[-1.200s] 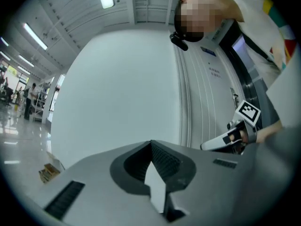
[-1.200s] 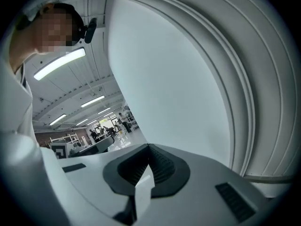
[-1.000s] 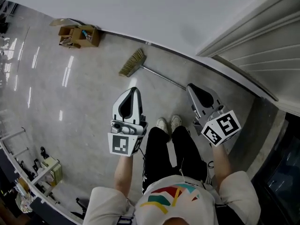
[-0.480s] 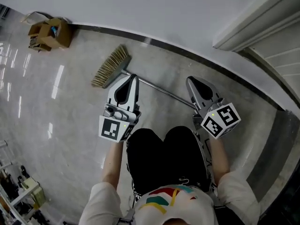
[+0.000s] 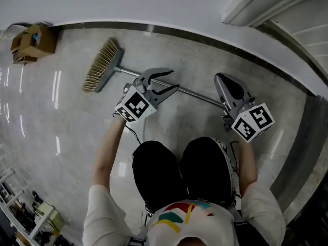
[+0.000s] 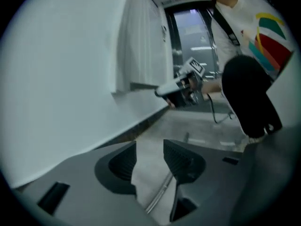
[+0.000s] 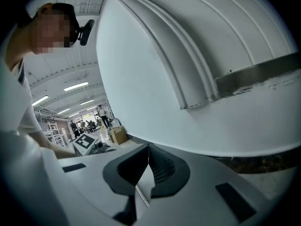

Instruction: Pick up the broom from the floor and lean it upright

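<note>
Jaws of left gripper [image 5: 174, 80] have just been opening, now wide – broom handle [image 6: 162, 192] runs between them, pads not pressing. Jaws of right gripper [image 5: 221, 78] clenched on nothing; handle seemingly just below them.

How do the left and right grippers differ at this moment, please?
The left gripper has just been opening its jaws, which stand apart with the broom handle showing between them, ungripped; the right gripper has its jaws together, empty. The left is rolled onto its side; the right is not. Both are near that handle.

Head view looks steeply down on floor [image 5: 66, 137] and wall [image 5: 154, 4]; both gripper views sit low, facing each other along that wall.
</note>
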Demonstrator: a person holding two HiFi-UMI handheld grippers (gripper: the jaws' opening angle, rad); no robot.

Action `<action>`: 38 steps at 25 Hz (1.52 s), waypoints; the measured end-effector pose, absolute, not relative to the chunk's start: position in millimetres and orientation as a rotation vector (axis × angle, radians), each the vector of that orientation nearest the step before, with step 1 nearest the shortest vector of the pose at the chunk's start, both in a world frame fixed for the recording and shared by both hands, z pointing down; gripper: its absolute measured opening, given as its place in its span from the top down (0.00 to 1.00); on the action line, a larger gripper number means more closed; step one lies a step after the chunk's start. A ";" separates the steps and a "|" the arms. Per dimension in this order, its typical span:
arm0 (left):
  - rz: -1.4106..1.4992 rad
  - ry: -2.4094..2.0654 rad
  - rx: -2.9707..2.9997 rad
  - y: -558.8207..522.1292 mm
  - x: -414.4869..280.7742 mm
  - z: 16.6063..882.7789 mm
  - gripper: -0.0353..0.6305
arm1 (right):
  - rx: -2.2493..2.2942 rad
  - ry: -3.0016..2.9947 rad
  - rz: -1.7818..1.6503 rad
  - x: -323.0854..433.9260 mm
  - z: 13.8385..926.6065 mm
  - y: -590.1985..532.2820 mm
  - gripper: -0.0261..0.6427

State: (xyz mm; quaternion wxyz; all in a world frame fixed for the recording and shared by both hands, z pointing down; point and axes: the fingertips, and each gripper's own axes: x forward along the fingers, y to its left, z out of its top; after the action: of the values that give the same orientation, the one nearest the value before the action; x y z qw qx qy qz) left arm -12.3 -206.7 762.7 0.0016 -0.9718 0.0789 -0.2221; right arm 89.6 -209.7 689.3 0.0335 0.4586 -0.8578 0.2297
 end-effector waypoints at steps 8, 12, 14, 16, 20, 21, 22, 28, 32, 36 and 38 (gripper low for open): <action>-1.381 -0.562 -2.557 -143.7 23.3 915.3 0.62 | 1.520 -2.496 0.752 134.9 735.0 -169.4 0.94; -1.475 -0.678 -2.401 -138.5 30.9 948.2 0.62 | 1.543 -2.475 0.777 143.2 742.3 -153.6 0.94; -1.512 -0.705 -2.345 -138.9 34.8 959.3 0.66 | 1.550 -2.466 0.784 148.2 744.3 -147.6 0.94; -1.566 -0.730 -2.283 -141.2 35.7 970.3 0.67 | 1.571 -2.457 0.807 153.5 745.9 -144.5 0.94; -1.643 -0.760 -2.240 -145.2 37.1 974.9 0.68 | 1.577 -2.468 0.811 155.6 744.8 -144.6 0.94; -1.650 -0.752 -2.243 -144.7 38.0 975.1 0.68 | 1.581 -2.466 0.815 155.3 745.0 -144.7 0.94; -1.653 -0.740 -2.251 -143.9 38.6 975.4 0.68 | 1.590 -2.463 0.824 155.0 745.7 -144.9 0.94; -1.651 -0.666 -2.352 -147.1 42.7 974.8 0.76 | 1.560 -2.494 0.830 140.7 748.2 -147.9 0.94; -1.634 -0.604 -2.379 -152.4 39.9 965.1 0.76 | 1.529 -2.524 0.793 133.3 730.8 -146.3 0.94; -1.472 -0.407 -2.490 -172.1 52.6 913.6 0.76 | 1.652 -2.446 0.794 158.8 703.5 -144.3 0.94; -1.398 -0.291 -2.544 -188.1 53.8 875.8 0.76 | 1.748 -2.409 0.813 173.6 682.1 -144.5 0.94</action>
State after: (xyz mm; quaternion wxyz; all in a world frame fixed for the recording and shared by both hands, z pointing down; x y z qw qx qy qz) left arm 53.8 -188.1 875.8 0.1117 -0.8666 -0.0993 -0.4761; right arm 173.6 -144.5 682.1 0.0283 0.5662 -0.7805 0.2634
